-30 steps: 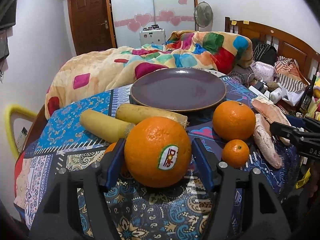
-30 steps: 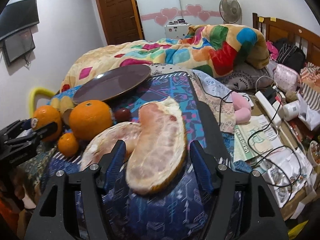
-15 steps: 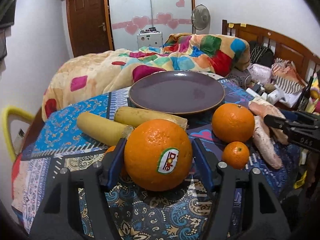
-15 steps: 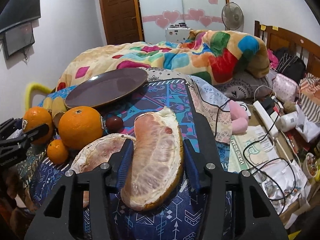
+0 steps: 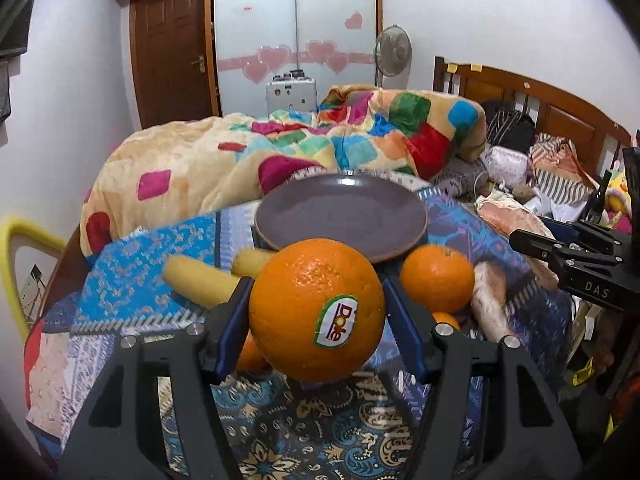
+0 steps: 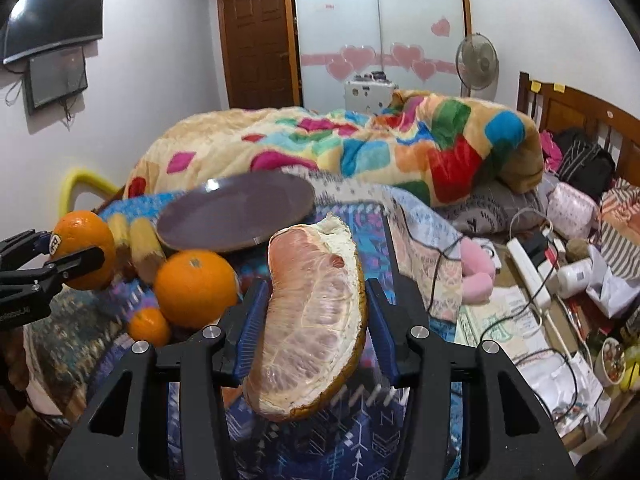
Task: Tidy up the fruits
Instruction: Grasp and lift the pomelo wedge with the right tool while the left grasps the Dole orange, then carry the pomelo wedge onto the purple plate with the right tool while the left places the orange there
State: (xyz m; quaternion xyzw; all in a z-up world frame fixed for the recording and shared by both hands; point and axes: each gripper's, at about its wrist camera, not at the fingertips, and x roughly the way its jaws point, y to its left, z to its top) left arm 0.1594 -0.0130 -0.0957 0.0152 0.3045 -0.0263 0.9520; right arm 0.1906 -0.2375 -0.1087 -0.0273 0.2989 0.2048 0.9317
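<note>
At frame centre, the left hand-held gripper (image 5: 316, 312) clamps a large stickered orange (image 5: 316, 310); the right hand-held gripper (image 6: 316, 312) grips a peeled pink pomelo wedge (image 6: 312, 320), both below the round purple plate (image 5: 340, 212).

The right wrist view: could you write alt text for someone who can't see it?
A handheld right gripper clamps a peeled pomelo wedge above a patterned tablecloth. Behind it sit a purple plate, a large orange and a small orange; at left, the left gripper holds a stickered orange.
</note>
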